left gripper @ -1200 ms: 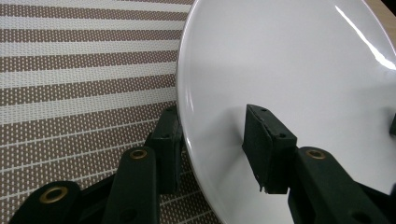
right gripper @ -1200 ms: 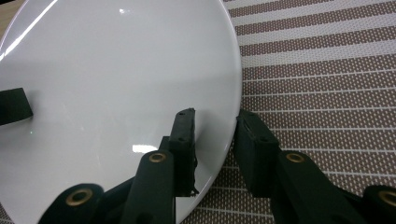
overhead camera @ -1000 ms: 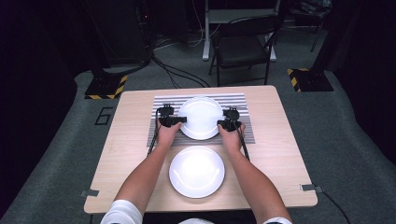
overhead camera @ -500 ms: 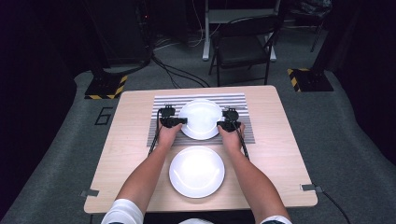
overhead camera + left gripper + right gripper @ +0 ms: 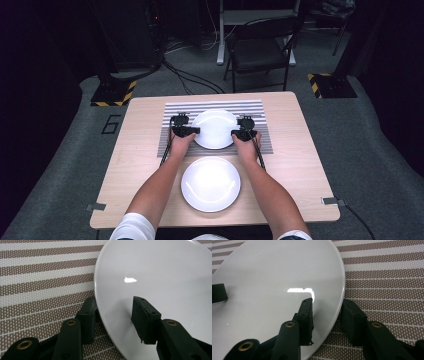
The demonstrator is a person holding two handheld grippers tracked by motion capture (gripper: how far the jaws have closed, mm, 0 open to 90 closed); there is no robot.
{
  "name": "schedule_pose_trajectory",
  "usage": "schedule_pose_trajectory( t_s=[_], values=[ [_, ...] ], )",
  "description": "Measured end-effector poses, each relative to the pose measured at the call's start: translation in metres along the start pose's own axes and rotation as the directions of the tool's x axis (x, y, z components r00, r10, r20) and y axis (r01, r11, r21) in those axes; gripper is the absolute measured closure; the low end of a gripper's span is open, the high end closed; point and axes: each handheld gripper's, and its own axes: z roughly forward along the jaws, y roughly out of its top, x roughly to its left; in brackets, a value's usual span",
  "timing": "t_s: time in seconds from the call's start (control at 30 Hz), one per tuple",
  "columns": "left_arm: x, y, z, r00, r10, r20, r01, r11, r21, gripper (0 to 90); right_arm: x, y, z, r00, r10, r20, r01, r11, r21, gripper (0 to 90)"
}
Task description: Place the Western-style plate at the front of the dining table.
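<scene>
A white plate [image 5: 215,129] lies on a brown-and-white striped placemat [image 5: 169,111] at the back middle of the table. My left gripper [image 5: 194,131] is shut on its left rim and my right gripper [image 5: 236,134] on its right rim. In the left gripper view one jaw sits under the plate's [image 5: 162,277] rim and the other on its top face, with the left gripper [image 5: 113,312] clamping the edge. The right gripper [image 5: 328,312] holds the plate [image 5: 274,290] the same way. A jaw of the left gripper [image 5: 217,293] shows at the far rim.
A second white plate [image 5: 210,183] rests on the bare wooden table [image 5: 135,165] near the front edge, between the person's forearms. A folding chair [image 5: 260,50] and cables stand on the floor beyond the table's far edge.
Both grippers and the plate between them have shifted slightly toward the person. The front plate has not moved.
</scene>
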Motion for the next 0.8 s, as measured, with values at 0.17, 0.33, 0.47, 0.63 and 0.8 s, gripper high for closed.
schedule_pose_trajectory(
  t_s=[0.17, 0.33, 0.47, 0.63, 0.8],
  values=[
    [0.001, -0.001, 0.0, 1.0, -0.008, 0.004, 0.008, 0.9999, -0.008, 55.5, 0.0, -0.001, 0.001, 0.9999, 0.014, 0.003, -0.014, 1.0, 0.019, 60.6],
    [0.002, -0.001, -0.001, 0.9999, -0.007, 0.012, 0.008, 0.9999, -0.008, 55.7, 0.005, 0.0, -0.002, 0.9942, -0.093, 0.055, 0.094, 0.995, -0.02, 62.8],
    [0.005, -0.001, -0.002, 0.9992, -0.034, 0.021, 0.034, 0.9993, -0.016, 56.0, 0.003, -0.001, -0.001, 0.9971, -0.064, 0.04, 0.064, 0.998, -0.002, 62.0],
    [0.006, -0.001, -0.004, 0.9993, -0.03, 0.023, 0.03, 0.9994, -0.014, 55.6, 0.002, -0.001, -0.002, 0.998, -0.057, 0.029, 0.057, 0.998, 0.005, 61.8],
    [0.012, -0.004, -0.011, 0.9989, -0.039, 0.026, 0.04, 0.9986, -0.034, 54.7, 0.002, 0.0, -0.007, 0.9977, -0.06, 0.031, 0.06, 0.998, -0.007, 61.2]
  ],
)
